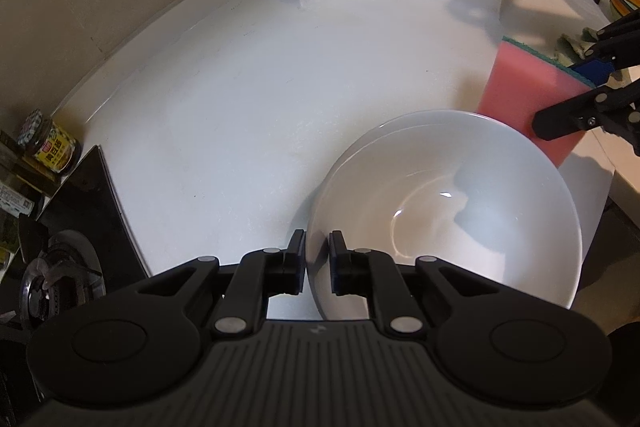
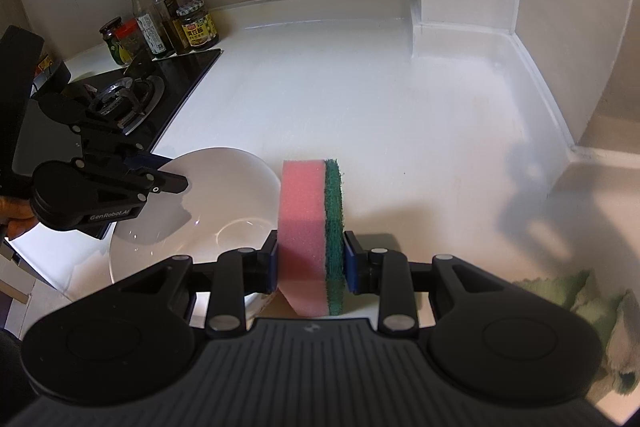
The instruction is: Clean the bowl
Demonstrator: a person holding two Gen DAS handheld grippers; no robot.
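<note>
We've got the white bowl sitting at the near edge of the white counter, approx 4 o'clock in the left wrist view, tilted a bit toward us. Our left gripper straddles the bowl's near rim, one pad inside, one outside; jaws narrow, but there looks to be a sliver of gap, so we can't tell if they really pinch the rim. Our right gripper is clamped on the pink/green sponge, held on edge, pink side facing the bowl, which lies at 9 o'clock of it in the right wrist view. The sponge is just beside the far rim, not yet inside.

Risks as we see them:
- Bowl is glossy, prob. slick; w/ a weak rim hold, the first scrub push could spin it or pop it out of the pads.
- It's close to the counter edge, so a shove toward us could send it off.
- Sponge is gripped near its middle; pressing hard may fold it and let hard fingers hit the glaze.
- Stove and jars at 10–11 o'clock are well apart, low concern.
</note>
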